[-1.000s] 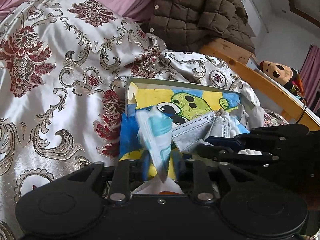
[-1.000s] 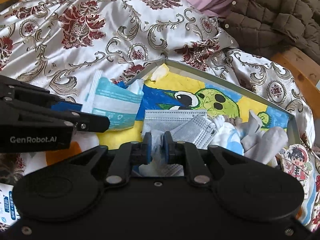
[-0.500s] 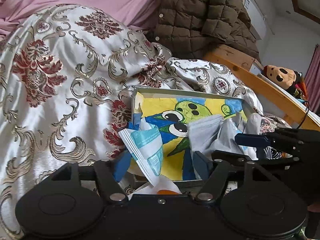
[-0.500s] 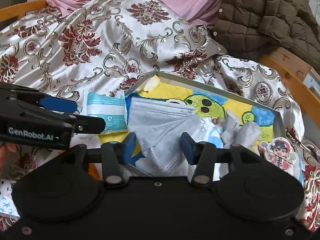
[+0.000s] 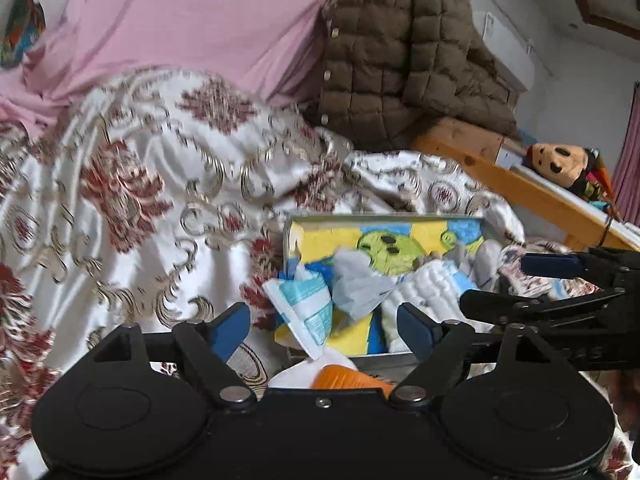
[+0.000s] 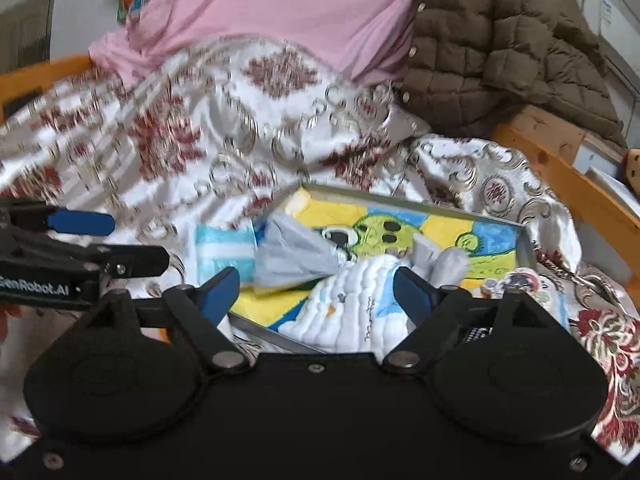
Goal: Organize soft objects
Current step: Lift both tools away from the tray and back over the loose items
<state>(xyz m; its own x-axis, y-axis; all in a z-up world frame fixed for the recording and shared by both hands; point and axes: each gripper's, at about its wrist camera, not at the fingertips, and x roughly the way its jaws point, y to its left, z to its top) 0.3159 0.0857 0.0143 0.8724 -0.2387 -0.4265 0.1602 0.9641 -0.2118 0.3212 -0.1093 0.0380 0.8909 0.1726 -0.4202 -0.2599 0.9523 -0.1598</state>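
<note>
Left wrist view: left gripper (image 5: 324, 330) angled slightly downward over the bedspread (image 5: 132, 216), jaws just been opening, now spread wide with nothing between the blue pads (image 5: 230, 330). Teal-and-white mask packet (image 5: 308, 308) hangs over the near left corner of the tray (image 5: 384, 216), half in, half out. Grey face mask (image 5: 360, 284) lies crumpled inside the tray near its left edge, white quilted cloth (image 5: 424, 292) beside it toward the near edge. Right gripper (image 5: 560, 280) enters from the right edge of frame, fingers level, over the tray's right side. Brown quilted jacket (image 5: 404, 60) and pink pillow (image 5: 192, 16) behind, plush toy (image 5: 560, 160) on the wooden bed rail (image 5: 520, 184). Right wrist view: right gripper (image 6: 318, 290) tipped slightly down above the tray's (image 6: 524, 240) near edge, jaws just been opening, released, pads clear of everything. Grey face mask (image 6: 292, 256) rests at the tray's left end, packet (image 6: 224, 248) just outside the left rim on the bedspread (image 6: 160, 140). Quilted cloth (image 6: 352, 300) drapes over the near rim. Left gripper (image 6: 92, 240) at frame left, pads apart, empty.
</note>
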